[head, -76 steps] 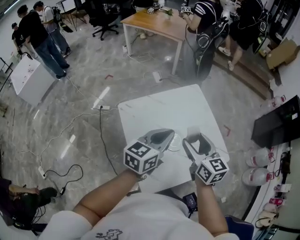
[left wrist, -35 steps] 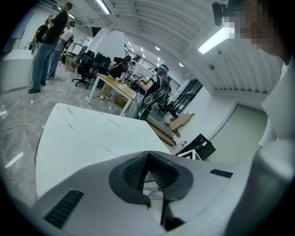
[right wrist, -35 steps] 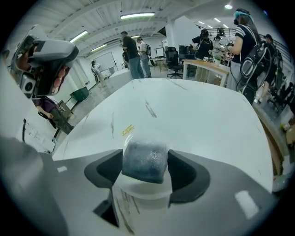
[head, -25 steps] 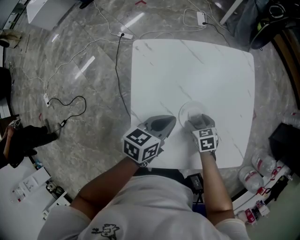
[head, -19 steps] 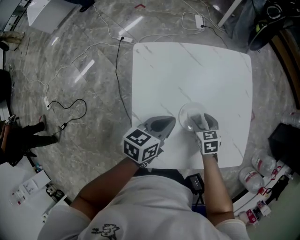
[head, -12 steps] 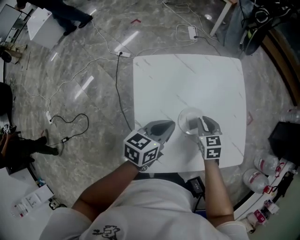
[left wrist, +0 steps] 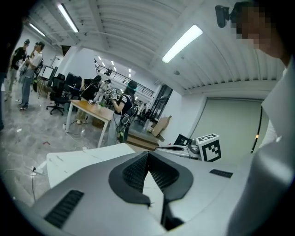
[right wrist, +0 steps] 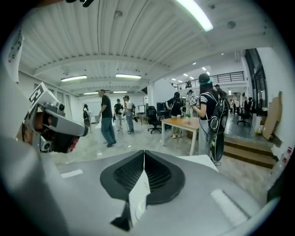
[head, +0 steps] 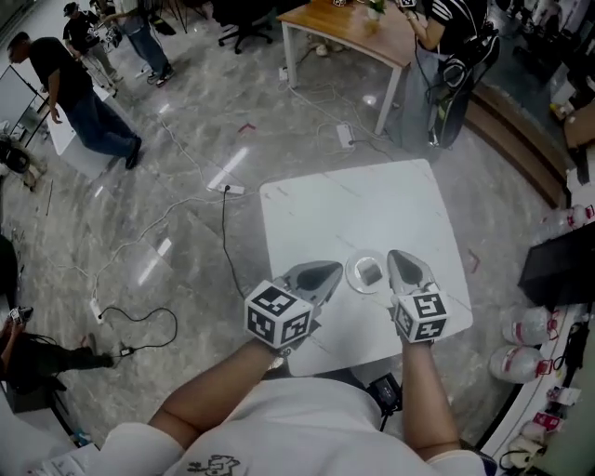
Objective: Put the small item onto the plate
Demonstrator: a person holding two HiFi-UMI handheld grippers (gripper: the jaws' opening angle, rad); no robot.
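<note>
The item [head: 370, 272] is lying on the plate [head: 351, 276], near its middle. The plate is resting on the white table [head: 353, 204], close to the near edge.

The left gripper [head: 330, 271] is being held just left of the plate, with its tips pointing toward the rim. In the left gripper view its jaws are being kept together at the tips, and nothing is being gripped between the pads [left wrist: 133, 170]. The item is lying beyond and to the right of these jaws, apart from them.

The right gripper [head: 400, 260] is being held just right of the plate and angled away from the person. Its jaws are closing, and in the right gripper view the tips are already meeting with nothing caught between the pads [right wrist: 159, 173]. The item is lying to the left of these jaws, outside them and untouched.

The item is thus being flanked by the two grippers, with neither one in contact with it. Whether either gripper is touching the plate's rim cannot be told.

Cables [head: 223, 232] are trailing across the floor beside the table. A wooden desk [head: 349, 28] is standing farther back, and people [head: 74, 93] are standing around the room.
</note>
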